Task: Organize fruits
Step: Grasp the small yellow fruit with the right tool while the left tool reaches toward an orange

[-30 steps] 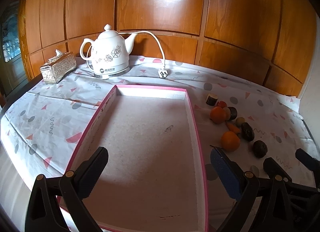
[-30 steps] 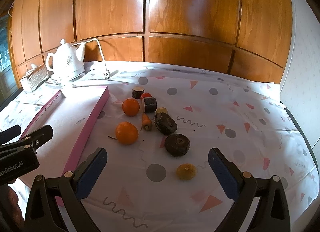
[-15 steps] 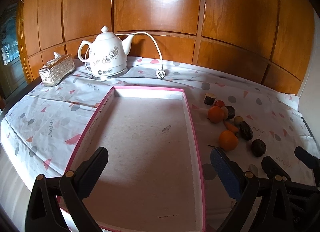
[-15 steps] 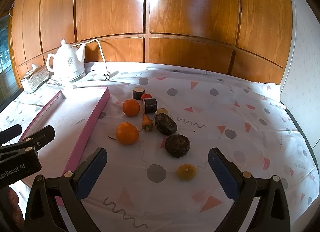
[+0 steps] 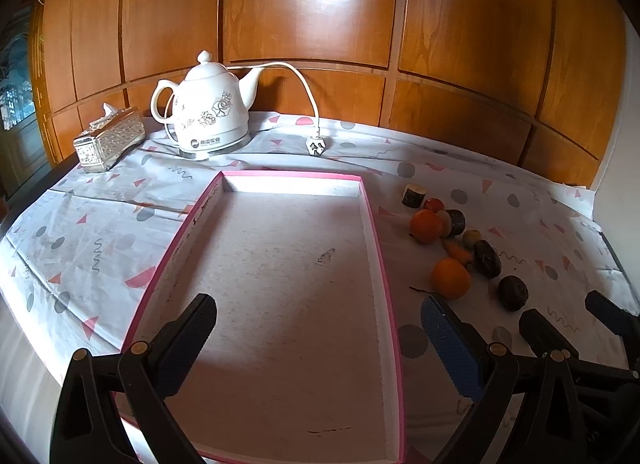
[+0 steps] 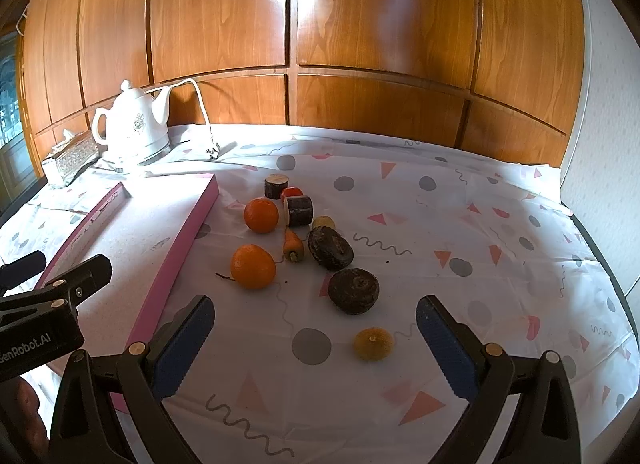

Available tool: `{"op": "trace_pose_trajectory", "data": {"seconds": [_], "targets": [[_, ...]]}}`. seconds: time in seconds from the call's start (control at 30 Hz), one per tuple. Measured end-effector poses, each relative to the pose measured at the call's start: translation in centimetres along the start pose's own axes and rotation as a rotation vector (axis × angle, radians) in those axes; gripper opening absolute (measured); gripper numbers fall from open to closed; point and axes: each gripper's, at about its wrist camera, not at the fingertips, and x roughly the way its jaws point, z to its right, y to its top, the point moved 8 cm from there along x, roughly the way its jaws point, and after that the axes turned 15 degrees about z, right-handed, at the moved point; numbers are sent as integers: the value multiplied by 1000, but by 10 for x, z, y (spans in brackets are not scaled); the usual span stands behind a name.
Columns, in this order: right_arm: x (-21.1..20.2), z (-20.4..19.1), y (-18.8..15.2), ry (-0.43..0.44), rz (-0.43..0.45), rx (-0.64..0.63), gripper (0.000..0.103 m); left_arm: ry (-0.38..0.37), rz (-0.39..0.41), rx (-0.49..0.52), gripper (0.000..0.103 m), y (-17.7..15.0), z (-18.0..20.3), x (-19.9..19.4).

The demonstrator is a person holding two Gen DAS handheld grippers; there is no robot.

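In the left wrist view, the left gripper (image 5: 318,328) hangs above the near end of a shallow pink-rimmed tray (image 5: 374,232), its two fingers spread wide apart with nothing between them. The tray lies on a white tablecloth (image 5: 92,223) printed with grey dots and pink triangles, and its pale floor holds no fruit. To the right of the tray, on the cloth, sits a loose cluster of fruits: an orange (image 5: 451,278) nearest the gripper, a second orange (image 5: 426,225) farther back, a small carrot (image 5: 458,251) between them, and two dark round pieces (image 5: 513,292) (image 5: 487,258) to their right. At the back of the table stand a white kettle (image 5: 208,111) with its cord and plug (image 5: 316,145) lying on the cloth, and a silver tissue box (image 5: 109,139) to its left, all before a wooden panel wall (image 5: 312,15). The right gripper's dark fingers show at the lower right edge. In the right wrist view, the right gripper (image 6: 314,330) hovers over the cloth with its fingers also spread wide and empty. A small yellow fruit (image 6: 373,343) lies just ahead between the fingertips, touching neither. Beyond it sit a dark round piece (image 6: 353,290), another dark piece (image 6: 330,248), the carrot (image 6: 293,244), the two oranges (image 6: 253,266) (image 6: 261,214), a dark cut cylinder (image 6: 299,210), a small red fruit (image 6: 291,192) and a log-like slice (image 6: 276,186). The tray's pink wall (image 6: 188,236) runs along the left, with the left gripper (image 6: 56,284) over it.
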Motion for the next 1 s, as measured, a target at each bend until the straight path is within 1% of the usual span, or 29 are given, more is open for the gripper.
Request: {"op": "trace_pose_trajectory", "data": {"seconds": [0.23, 0.37, 0.47, 0.57, 0.6, 0.67, 0.7, 0.77, 0.83, 0.87, 0.9, 0.93, 1.0], "targets": [[3, 7, -4, 5, -16, 17, 103, -19, -9, 8, 103, -2, 5, 1], [7, 15, -7, 27, -33, 40, 103, -35, -15, 17, 103, -3, 11, 3], [12, 23, -11, 60, -62, 75, 101, -54, -24, 29, 103, -4, 17, 5], [17, 34, -18, 106, -97, 90, 93, -87, -19, 46, 103, -3, 26, 6], [19, 38, -21, 112, -103, 94, 91, -101, -21, 48, 103, -3, 28, 6], [21, 47, -26, 121, -119, 109, 84, -137, -26, 49, 103, -3, 36, 6], [22, 52, -29, 126, -128, 119, 77, -148, -26, 52, 103, -2, 38, 6], [25, 59, -36, 126, -145, 131, 70, -177, -36, 58, 103, -3, 45, 6], [30, 63, -44, 138, -174, 139, 54, -209, -48, 66, 102, -5, 52, 7], [32, 64, -46, 138, -181, 131, 50, -217, -53, 77, 102, -6, 56, 8], [35, 63, -50, 142, -192, 116, 43, -225, -55, 83, 102, -6, 59, 8], [37, 62, -52, 158, -202, 115, 40, -236, -58, 89, 102, -6, 62, 8], [40, 55, -56, 184, -214, 92, 39, -249, -61, 102, 102, -7, 67, 9]]}}
